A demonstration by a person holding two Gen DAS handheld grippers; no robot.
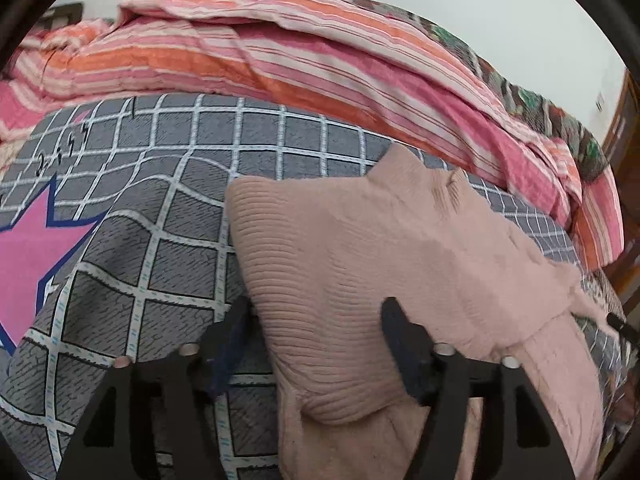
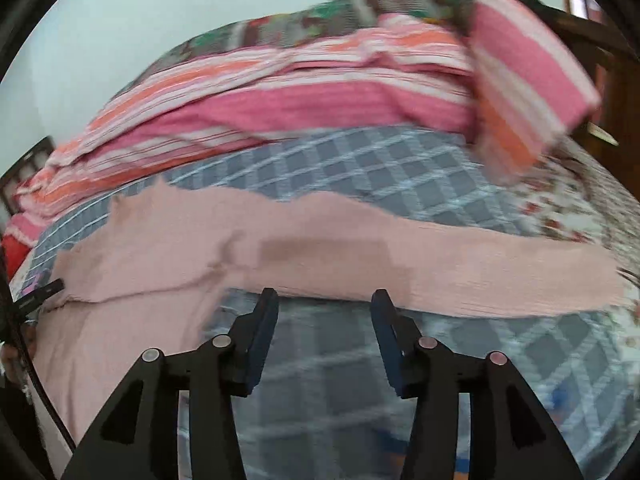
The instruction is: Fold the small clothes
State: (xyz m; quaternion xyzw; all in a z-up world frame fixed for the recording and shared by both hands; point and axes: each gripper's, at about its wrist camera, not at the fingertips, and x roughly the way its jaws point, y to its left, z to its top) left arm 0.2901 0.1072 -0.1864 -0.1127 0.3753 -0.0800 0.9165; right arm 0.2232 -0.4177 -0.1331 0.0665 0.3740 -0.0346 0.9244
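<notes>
A striped pink-and-orange quilt [image 1: 320, 60] is heaped behind the grey checked bedsheet [image 1: 160, 240]; only the left view shows the sheet's pink star [image 1: 24, 256]; the pink knit sweater [image 1: 360, 248] lies on the sheet. Left gripper [image 1: 316, 312] spread wide, straddling its ribbed edge; right gripper [image 2: 324, 300] wide, empty, just short of the sleeve [image 2: 440, 264].

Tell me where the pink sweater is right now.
The pink sweater lies spread on the grey checked bedsheet, in front of the striped pink-and-orange blanket. In the left wrist view it sits centre-right between the open left gripper fingers.
</notes>
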